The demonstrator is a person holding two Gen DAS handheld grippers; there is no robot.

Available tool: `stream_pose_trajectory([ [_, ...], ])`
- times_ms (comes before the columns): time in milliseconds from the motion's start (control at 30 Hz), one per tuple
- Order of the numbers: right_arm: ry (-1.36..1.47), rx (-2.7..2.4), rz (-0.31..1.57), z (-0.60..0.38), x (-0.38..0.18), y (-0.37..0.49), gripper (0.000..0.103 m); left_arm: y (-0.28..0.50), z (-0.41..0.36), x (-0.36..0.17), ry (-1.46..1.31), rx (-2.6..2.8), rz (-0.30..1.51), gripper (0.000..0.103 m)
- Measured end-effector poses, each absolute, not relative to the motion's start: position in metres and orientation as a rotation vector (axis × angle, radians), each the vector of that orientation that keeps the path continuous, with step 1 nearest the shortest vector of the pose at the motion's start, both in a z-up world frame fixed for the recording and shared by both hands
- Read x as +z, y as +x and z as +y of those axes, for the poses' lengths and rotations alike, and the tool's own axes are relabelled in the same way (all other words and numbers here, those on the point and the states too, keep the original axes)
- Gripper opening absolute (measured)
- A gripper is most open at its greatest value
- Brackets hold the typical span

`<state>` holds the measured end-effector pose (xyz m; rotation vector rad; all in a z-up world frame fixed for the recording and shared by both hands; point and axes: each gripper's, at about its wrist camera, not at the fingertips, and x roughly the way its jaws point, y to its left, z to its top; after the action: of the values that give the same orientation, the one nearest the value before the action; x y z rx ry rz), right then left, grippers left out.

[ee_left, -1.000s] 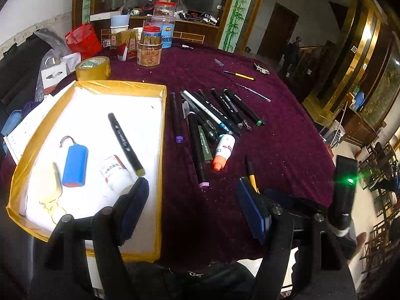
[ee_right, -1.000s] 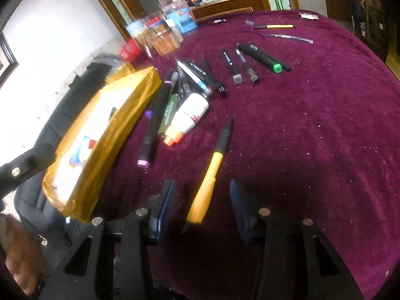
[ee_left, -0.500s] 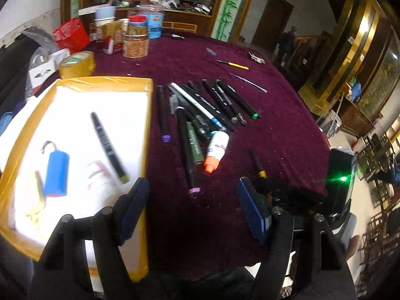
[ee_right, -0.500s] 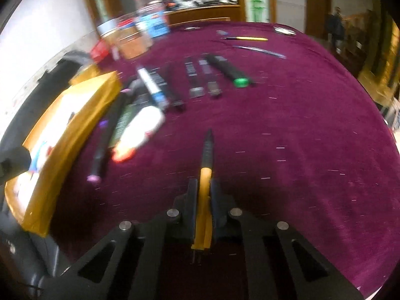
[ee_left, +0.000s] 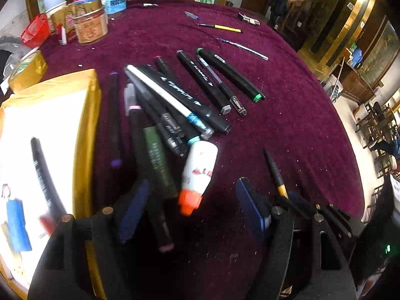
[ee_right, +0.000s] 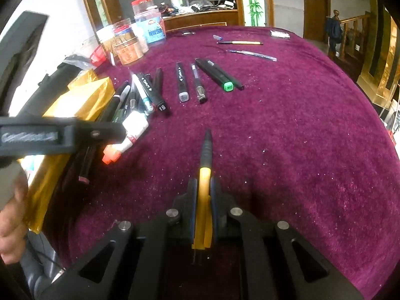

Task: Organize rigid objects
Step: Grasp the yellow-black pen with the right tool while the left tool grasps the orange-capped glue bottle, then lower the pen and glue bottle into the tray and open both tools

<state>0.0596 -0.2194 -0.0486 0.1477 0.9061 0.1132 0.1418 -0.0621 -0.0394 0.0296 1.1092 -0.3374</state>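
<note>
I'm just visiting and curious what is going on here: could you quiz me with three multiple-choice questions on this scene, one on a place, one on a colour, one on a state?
1. Where does the white bottle lie?
A. in the tray
B. on the cloth beside the markers
C. in a jar

2. What colour is the bottle's cap?
A. orange
B. green
C. blue

3. How is the right gripper?
A. wide open
B. shut on nothing
C. shut on the yellow pen

Answers:
1 B, it rests on the purple cloth by the markers, outside the tray.
2 A, the cap is bright orange.
3 C, both pads press the yellow pen.
</note>
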Motion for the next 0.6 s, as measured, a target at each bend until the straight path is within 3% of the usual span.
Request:
stream_pose_trajectory([
  [100,0.176,0.123,0.906,-0.222,-0.05,0.062,0.009,0.144,-0.076,-0.042,0.08,-0.342,1.091,0.067],
  [300,0.173,0.124,0.906,-0.22,-0.05,0.063,0.009,0.151,-0.089,-0.06,0.148,-0.301,1.125,0.026],
  [600,0.19,0.125,0.908,-0.222,-0.05,0.065,0.01,0.118,-0.079,-0.064,0.109,-0.276,1.062,0.026],
])
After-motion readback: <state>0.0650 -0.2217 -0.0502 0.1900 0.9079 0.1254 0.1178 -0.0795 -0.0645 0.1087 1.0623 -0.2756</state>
